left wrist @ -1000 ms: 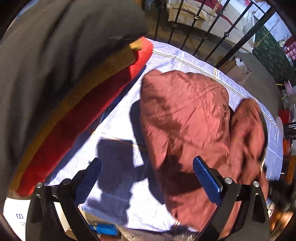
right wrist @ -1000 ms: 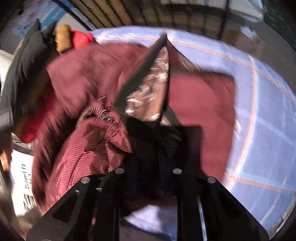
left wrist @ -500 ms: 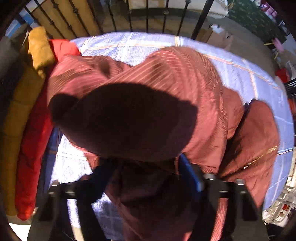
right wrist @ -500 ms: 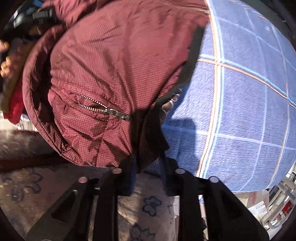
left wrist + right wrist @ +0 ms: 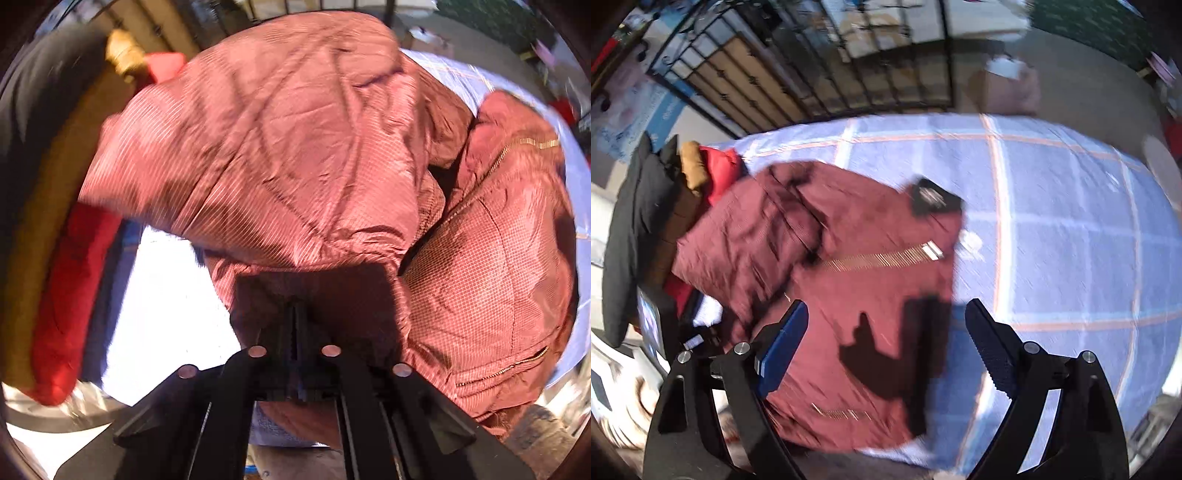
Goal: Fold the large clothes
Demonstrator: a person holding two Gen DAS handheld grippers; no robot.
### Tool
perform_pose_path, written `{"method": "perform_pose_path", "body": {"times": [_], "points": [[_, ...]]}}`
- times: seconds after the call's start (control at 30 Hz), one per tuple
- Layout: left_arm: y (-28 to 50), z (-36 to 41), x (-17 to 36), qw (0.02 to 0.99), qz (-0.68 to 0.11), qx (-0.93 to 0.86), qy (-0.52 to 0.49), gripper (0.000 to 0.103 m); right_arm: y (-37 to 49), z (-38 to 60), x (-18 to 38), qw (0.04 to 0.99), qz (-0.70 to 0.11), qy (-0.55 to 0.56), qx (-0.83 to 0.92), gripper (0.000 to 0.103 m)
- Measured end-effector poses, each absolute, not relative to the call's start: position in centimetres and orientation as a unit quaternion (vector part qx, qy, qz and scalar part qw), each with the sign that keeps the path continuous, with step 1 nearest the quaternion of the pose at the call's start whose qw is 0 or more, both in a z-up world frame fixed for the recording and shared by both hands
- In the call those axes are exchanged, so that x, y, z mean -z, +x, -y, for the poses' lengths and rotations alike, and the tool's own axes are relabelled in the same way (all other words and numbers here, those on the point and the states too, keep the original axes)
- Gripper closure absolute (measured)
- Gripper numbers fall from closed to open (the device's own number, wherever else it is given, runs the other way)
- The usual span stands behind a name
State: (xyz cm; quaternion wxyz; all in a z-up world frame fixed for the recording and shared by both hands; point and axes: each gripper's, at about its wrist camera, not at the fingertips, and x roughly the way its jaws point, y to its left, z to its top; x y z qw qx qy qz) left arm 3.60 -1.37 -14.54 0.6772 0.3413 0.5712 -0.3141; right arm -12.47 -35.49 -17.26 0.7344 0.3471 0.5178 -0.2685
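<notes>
A maroon padded jacket [image 5: 849,280] with gold zips lies on a blue checked cloth [image 5: 1071,229] over the table; it fills most of the left wrist view [image 5: 314,147]. My left gripper [image 5: 295,332] is shut on the jacket's near hem, where the fabric bunches in shadow. My right gripper [image 5: 886,343] is open and empty, above the jacket's near right part, its blue pads [image 5: 783,347] apart.
A pile of black, mustard and red clothes [image 5: 665,206] lies at the table's left edge, also in the left wrist view [image 5: 70,295]. A black metal railing [image 5: 820,74] stands behind the table. A cardboard box [image 5: 1004,88] sits on the floor beyond.
My left gripper has shut on the jacket's hem. My right gripper has let go of the jacket, opened and pulled back above it. The jacket lies flatter.
</notes>
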Motion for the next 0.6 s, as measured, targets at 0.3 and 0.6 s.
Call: {"method": "perform_pose_path", "body": {"times": [0.3, 0.6], "points": [[2.2, -2.1, 17.6, 0.662, -0.603, 0.265, 0.357, 0.095, 5.0, 37.1, 27.7, 0.699, -0.553, 0.429, 0.146, 0.009], [7.9, -13.4, 10.6, 0.741, -0.631, 0.160, 0.163, 0.051, 10.0, 19.6, 26.4, 0.785, -0.593, 0.179, 0.013, 0.094]]}}
